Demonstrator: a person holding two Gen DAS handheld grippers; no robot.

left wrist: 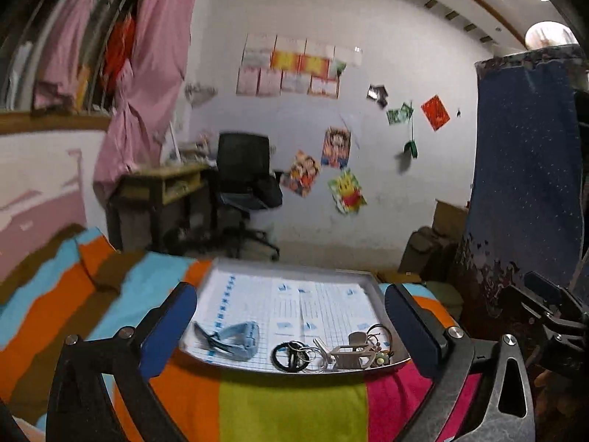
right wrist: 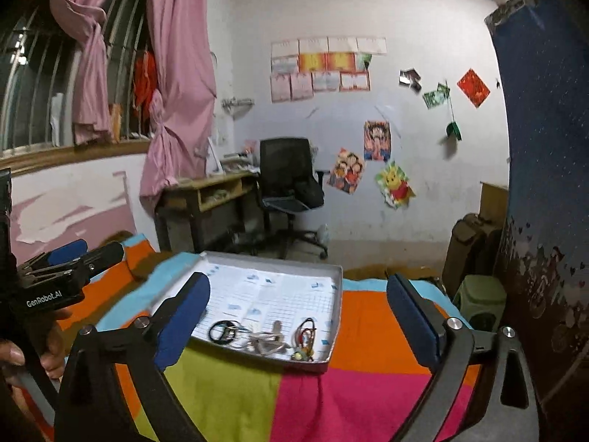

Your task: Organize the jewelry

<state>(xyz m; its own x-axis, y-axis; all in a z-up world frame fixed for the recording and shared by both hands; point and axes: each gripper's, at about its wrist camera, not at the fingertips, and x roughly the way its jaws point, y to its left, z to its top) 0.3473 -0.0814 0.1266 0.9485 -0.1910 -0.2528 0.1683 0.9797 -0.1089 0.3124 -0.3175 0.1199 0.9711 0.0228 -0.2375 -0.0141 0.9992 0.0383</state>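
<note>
White wall point(right wrist: 423, 11) with posters point(right wrist: 324, 64), black chair point(right wrist: 291, 180) beside a wooden desk point(right wrist: 206, 191), pink curtains point(right wrist: 180, 73) over a barred window point(right wrist: 33, 84).

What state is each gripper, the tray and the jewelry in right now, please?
left gripper: open, empty.
right gripper: open, empty.
tray: flat on the striped blanket, paper-lined.
jewelry pile: bunched at the tray's near edge, untouched.
light-blue band: lying apart from the pile.

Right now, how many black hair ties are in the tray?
1 that I can make out: the black hair tie lies near the tray front edge, beside the key rings. Others may hide in the clutter.
</note>
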